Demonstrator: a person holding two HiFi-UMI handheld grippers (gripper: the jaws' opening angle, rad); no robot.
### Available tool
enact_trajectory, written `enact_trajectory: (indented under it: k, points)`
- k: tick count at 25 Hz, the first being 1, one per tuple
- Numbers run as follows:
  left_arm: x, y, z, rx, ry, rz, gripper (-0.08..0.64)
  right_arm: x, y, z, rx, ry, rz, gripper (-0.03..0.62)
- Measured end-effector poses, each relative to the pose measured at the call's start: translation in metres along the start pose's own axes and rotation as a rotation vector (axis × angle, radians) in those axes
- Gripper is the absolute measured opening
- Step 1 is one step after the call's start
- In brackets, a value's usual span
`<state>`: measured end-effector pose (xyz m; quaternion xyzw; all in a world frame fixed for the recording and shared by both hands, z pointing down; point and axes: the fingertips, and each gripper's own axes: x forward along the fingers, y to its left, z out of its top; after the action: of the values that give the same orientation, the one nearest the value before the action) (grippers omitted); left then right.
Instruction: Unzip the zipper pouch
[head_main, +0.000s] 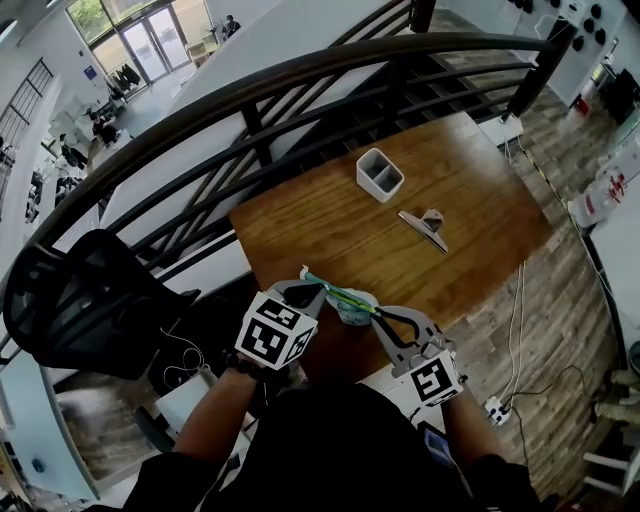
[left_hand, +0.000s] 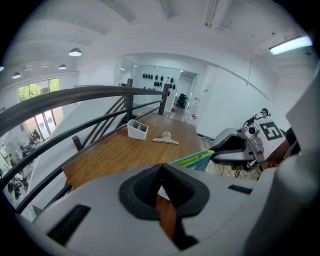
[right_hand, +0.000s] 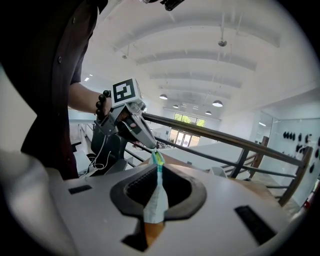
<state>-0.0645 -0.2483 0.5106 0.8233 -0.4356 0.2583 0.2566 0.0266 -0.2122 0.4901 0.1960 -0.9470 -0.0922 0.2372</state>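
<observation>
A pale blue zipper pouch (head_main: 348, 300) with a green zip hangs in the air between my two grippers, over the near edge of the wooden table (head_main: 330, 230). My left gripper (head_main: 305, 278) is shut on the zip's end, apparently on the pull, seen in the right gripper view as the left gripper (right_hand: 152, 146) pinching the green zip (right_hand: 158, 159). My right gripper (head_main: 379, 312) is shut on the pouch's fabric (right_hand: 156, 202), which sticks out between its jaws. In the left gripper view the zip (left_hand: 192, 159) runs to the right gripper (left_hand: 216, 152).
On the table stand a white two-compartment holder (head_main: 380, 174) and a small flat tool (head_main: 424, 226). A dark curved railing (head_main: 300, 80) runs behind the table. A black chair (head_main: 80, 300) is at the left, with cables (head_main: 515, 320) on the floor at the right.
</observation>
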Motion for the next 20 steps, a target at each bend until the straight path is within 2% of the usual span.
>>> enact_trajectory:
  k: [16,20]
  points:
    - [-0.009,0.026,-0.004,0.017,-0.015,0.11,0.014,-0.004,-0.006,-0.006,-0.011,0.015,-0.043,0.028]
    - [-0.009,0.03,-0.005,0.008,-0.018,0.111,0.014,-0.004,-0.009,-0.008,-0.007,0.022,-0.051,0.028]
